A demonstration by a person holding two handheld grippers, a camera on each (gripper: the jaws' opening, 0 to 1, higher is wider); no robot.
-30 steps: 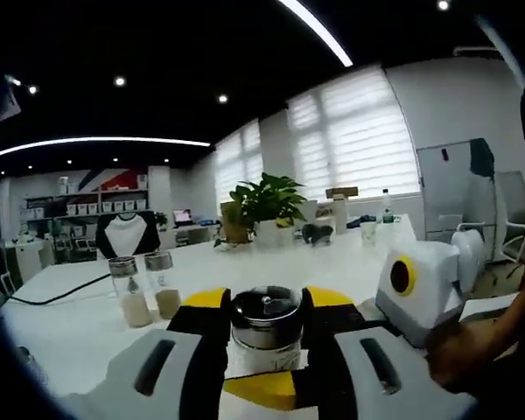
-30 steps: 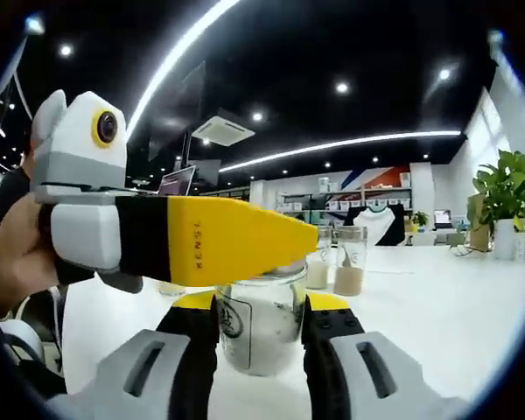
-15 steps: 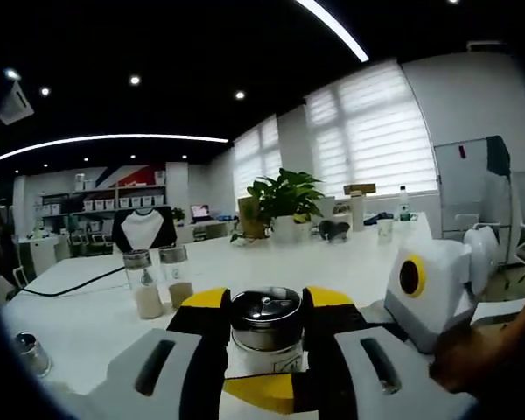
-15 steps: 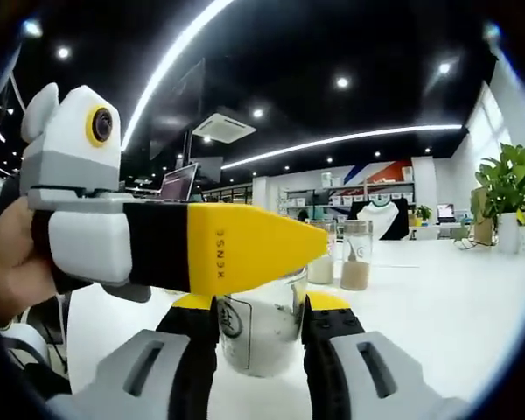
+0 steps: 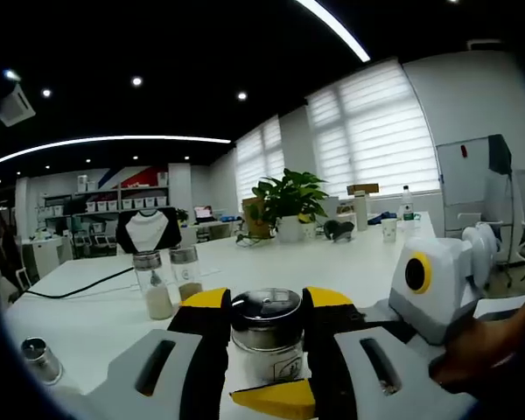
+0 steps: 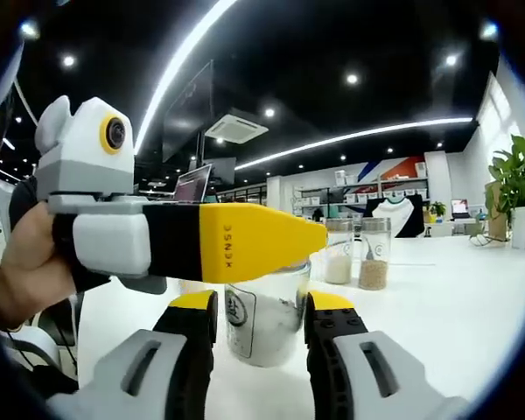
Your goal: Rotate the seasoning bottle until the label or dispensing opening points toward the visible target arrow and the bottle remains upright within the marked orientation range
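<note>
The seasoning bottle (image 5: 268,325), a glass jar of white powder with a steel lid, stands upright on the white table (image 5: 359,254). My left gripper (image 5: 267,302) is shut on its lid, one black-and-yellow jaw on each side. In the right gripper view the left gripper (image 6: 271,254) reaches in from the left, its yellow finger lying across the top of the seasoning bottle (image 6: 267,315). My right gripper (image 6: 262,302) holds the glass body lower down, and the printed label faces its camera. One yellow fingertip (image 5: 276,398) of it crosses in front of the jar's base.
Two glass shakers (image 5: 171,284) with tan and white powder stand further back on the table. A small metal-capped shaker (image 5: 37,359) sits at the left edge, with a black cable (image 5: 70,287) behind it. A potted plant (image 5: 289,197) and cups stand far off. A hand (image 6: 22,276) holds the left gripper.
The left gripper view has swung, so the background slides right and the small shaker comes in. The right gripper's yellow fingertip sits lower on the jar, uncovering part of the label.
</note>
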